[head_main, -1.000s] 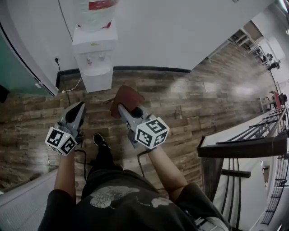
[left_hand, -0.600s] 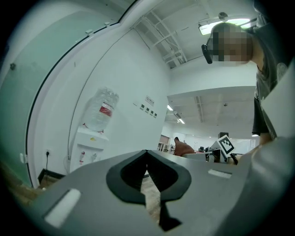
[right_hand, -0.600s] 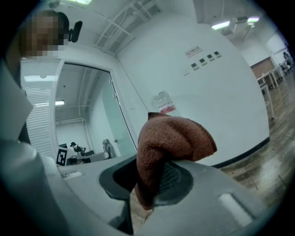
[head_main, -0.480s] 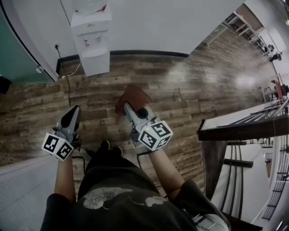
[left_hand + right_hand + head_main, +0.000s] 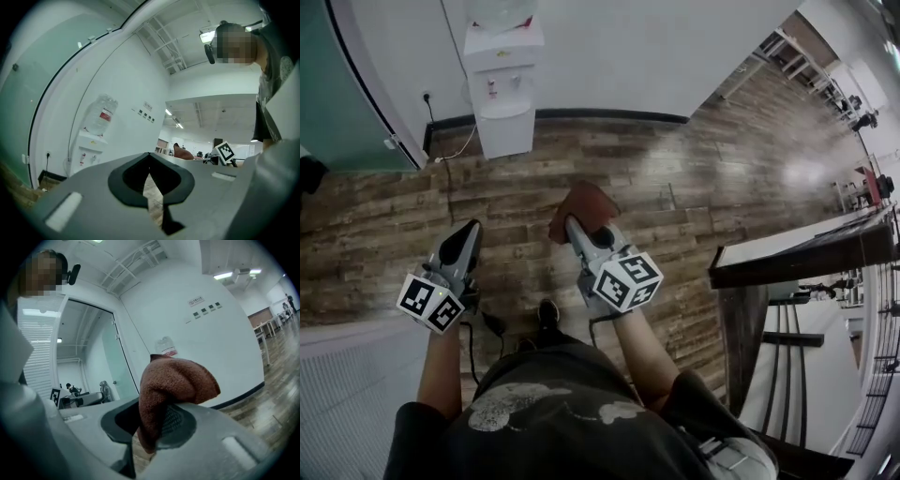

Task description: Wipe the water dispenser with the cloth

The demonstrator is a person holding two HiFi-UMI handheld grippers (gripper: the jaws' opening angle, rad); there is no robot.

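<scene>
A white water dispenser [image 5: 505, 84] with a bottle on top stands against the far wall; it also shows small in the left gripper view [image 5: 90, 149] and, mostly hidden by the cloth, in the right gripper view [image 5: 165, 347]. My right gripper [image 5: 572, 225] is shut on a reddish-brown cloth [image 5: 584, 207], which bulges up over its jaws [image 5: 173, 385]. My left gripper [image 5: 469, 232] is held lower left, jaws closed together with nothing between them [image 5: 149, 176]. Both grippers are well short of the dispenser, above the wooden floor.
A cable [image 5: 455, 150] runs from a wall socket [image 5: 427, 97] beside the dispenser. A green glass partition [image 5: 347, 94] stands on the left. A dark table edge [image 5: 797, 258] and railings are at the right. The person's foot [image 5: 547, 313] is on the wood floor.
The view has shifted; the dispenser sits slightly further right and nearer in the picture. Both grippers hold the same pose, the cloth still gripped by the right one.
</scene>
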